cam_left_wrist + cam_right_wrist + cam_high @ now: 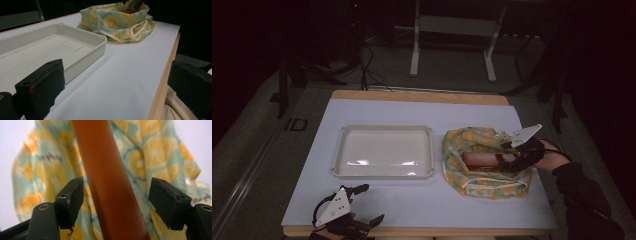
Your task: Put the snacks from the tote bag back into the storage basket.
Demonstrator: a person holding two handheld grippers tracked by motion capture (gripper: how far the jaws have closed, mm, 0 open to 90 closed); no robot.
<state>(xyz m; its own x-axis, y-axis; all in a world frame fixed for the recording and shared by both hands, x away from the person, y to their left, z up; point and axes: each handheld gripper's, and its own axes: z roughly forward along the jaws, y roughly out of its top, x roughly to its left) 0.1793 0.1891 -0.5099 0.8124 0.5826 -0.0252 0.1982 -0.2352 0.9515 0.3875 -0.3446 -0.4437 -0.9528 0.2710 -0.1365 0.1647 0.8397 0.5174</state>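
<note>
A yellow-and-green lemon-print cloth bag [486, 182] lies open on the right of the white table top, also seen in the left gripper view [117, 21]. A long reddish-brown bar [479, 158] rests inside it. My right gripper [508, 159] reaches into the bag from the right. In the right gripper view it [117, 200] stands open, its jaws on either side of the bar [110, 190], with a gap on each side. A white tray [382, 131] sits mid-table. My left gripper [372, 203] is open near the front left edge, holding nothing [117, 87].
The tray's rim [82, 32] is close to the left gripper's left jaw. The table's wooden front edge [160, 92] runs beside its right jaw. Beyond the table a white metal stand [452, 30] and cables sit on the dark floor.
</note>
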